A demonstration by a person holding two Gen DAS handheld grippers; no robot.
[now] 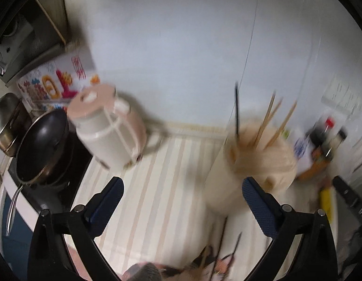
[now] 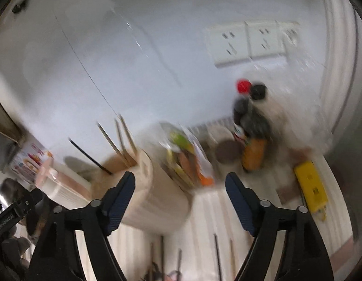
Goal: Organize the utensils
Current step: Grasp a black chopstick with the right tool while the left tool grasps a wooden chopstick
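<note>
Both hand-held grippers hang over the striped table (image 1: 143, 187) with jaws spread wide and nothing between them: the left hand-held gripper (image 1: 182, 193) and the right hand-held gripper (image 2: 179, 188). Loose dark chopsticks (image 2: 217, 255) lie on the table below. Beyond stands a cream cylindrical utensil holder (image 1: 253, 164) holding upright wooden chopsticks (image 1: 266, 121).

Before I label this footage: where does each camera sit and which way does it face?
Left wrist: on the left gripper, looking down over the striped counter at a kettle; its own open fingers show.
Right wrist: on the right gripper, facing the bottles and wall sockets; open fingers show.
Shared: the beige utensil holder with chopsticks.
</note>
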